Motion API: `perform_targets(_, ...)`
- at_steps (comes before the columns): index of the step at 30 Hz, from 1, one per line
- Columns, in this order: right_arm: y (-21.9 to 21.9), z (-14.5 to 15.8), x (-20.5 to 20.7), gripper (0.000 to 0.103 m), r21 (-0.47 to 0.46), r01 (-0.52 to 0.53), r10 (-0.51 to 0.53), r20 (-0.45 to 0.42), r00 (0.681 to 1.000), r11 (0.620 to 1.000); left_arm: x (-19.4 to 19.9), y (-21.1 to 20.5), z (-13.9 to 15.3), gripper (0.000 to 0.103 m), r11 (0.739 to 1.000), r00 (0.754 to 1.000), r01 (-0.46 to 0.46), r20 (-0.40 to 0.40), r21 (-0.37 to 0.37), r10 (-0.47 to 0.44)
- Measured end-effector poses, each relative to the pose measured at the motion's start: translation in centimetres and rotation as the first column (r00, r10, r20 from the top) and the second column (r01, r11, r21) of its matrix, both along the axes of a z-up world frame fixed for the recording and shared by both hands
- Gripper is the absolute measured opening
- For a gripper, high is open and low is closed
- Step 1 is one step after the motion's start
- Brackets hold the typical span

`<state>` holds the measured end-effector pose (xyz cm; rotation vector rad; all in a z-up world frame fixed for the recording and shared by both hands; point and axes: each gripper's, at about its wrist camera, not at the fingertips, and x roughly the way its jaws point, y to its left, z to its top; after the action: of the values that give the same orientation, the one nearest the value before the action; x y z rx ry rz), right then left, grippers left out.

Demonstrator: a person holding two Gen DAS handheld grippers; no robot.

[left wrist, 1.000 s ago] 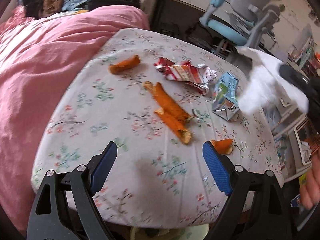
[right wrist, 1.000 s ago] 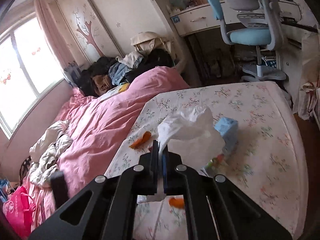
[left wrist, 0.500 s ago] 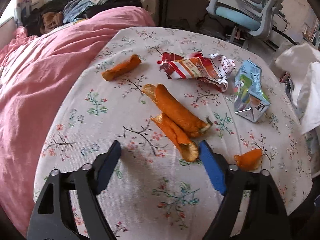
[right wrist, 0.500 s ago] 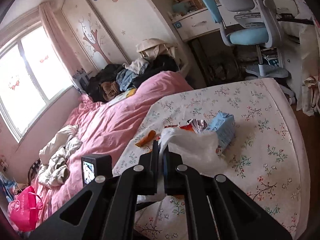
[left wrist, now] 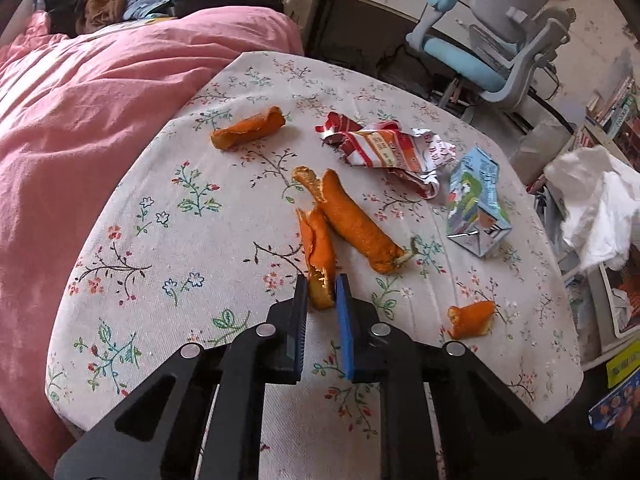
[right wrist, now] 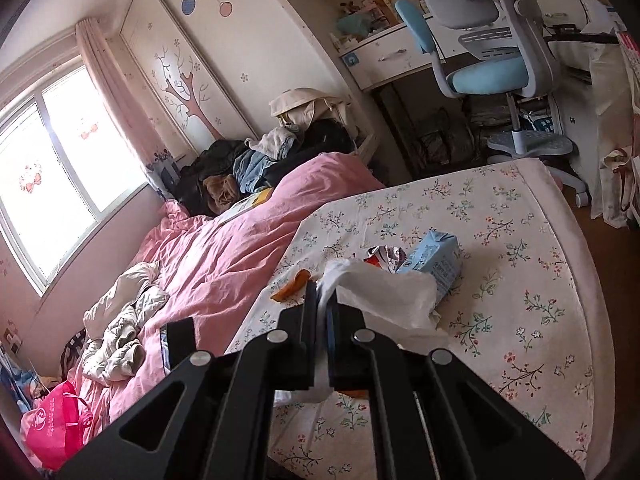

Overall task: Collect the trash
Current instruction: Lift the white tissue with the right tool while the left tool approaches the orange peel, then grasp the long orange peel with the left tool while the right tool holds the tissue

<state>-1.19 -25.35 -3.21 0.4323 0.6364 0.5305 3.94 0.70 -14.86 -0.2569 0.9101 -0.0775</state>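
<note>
Left claw (left wrist: 322,292) was closing on an orange peel (left wrist: 318,254)'s tip; right claw (right wrist: 322,306) gripped, seemingly, a white bag (right wrist: 384,300); the brittle peel might snap.

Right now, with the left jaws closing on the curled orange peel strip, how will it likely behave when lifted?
The curled orange peel strip is probably light and fairly stiff, since it keeps its curl. Its ragged, torn end may crumble where the left gripper pinches.
</note>
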Motion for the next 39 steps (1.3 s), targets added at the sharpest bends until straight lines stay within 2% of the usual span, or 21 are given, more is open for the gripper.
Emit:
perform_targets(12, -0.4, -0.1, -0.6, 0.006, -0.022, 0.018, -0.018, 0.011, 1.000, 1.000, -2.9, 0.4, 2.9, 0.013, 1.000, 0.997, 0.008, 0.070, -0.004, -0.008)
perform_targets(20, 0.4, -1.2, -4.0, 0.006, -0.046, -0.011, 0.010, -0.012, 1.000, 0.999, -6.0, 1.4, 4.5, 0.013, 1.000, 0.994, 0.014, 0.106, -0.007, -0.013)
perform_targets(23, 0.9, -2.1, -5.5, 0.006, -0.054, -0.022, 0.020, -0.037, 0.999, 0.998, -6.2, 1.4, 3.9, 0.013, 1.000, 0.997, 0.017, 0.075, 0.018, -0.018)
perform_targets(26, 1.2, -2.7, -6.4, 0.006, -0.056, -0.029, 0.026, -0.063, 0.998, 0.998, -5.7, 1.5, 1.6, 0.013, 0.999, 0.999, 0.023, -0.036, 0.031, -0.021)
perform_targets(29, 1.5, -3.3, -7.1, 0.006, -0.057, -0.033, 0.028, -0.080, 0.996, 0.998, -5.7, 2.2, 0.6, 0.014, 1.000, 0.998, 0.008, -0.061, -0.001, -0.008)
perform_targets(33, 1.8, -3.8, -7.5, 0.006, -0.059, -0.039, 0.034, -0.091, 0.995, 0.997, -5.8, 2.3, 0.5, 0.023, 0.999, 0.998, 0.019, -0.061, -0.028, -0.021)
perform_targets(35, 2.0, -4.0, -7.6, 0.006, -0.061, -0.046, 0.040, -0.096, 0.995, 0.997, -5.6, 1.8, 0.6, 0.034, 1.000, 0.998, 0.025, -0.053, 0.003, -0.025)
perform_targets(36, 2.1, -4.1, -7.6, 0.006, -0.061, -0.050, 0.044, -0.096, 0.994, 0.997, -5.5, 1.6, 0.6, 0.046, 1.000, 0.999, 0.021, -0.047, 0.021, -0.020)
perform_targets(37, 2.1, -4.1, -7.6, 0.006, -0.061, -0.053, 0.047, -0.096, 0.994, 0.997, -5.4, 1.5, 0.8, 0.051, 0.999, 0.999, 0.012, -0.034, 0.035, -0.011)
perform_targets(39, 2.2, -4.1, -7.7, 0.006, -0.061, -0.057, 0.051, -0.096, 0.994, 0.997, -5.2, 1.2, 1.1, 0.051, 0.999, 1.000, 0.008, -0.018, 0.039, -0.007)
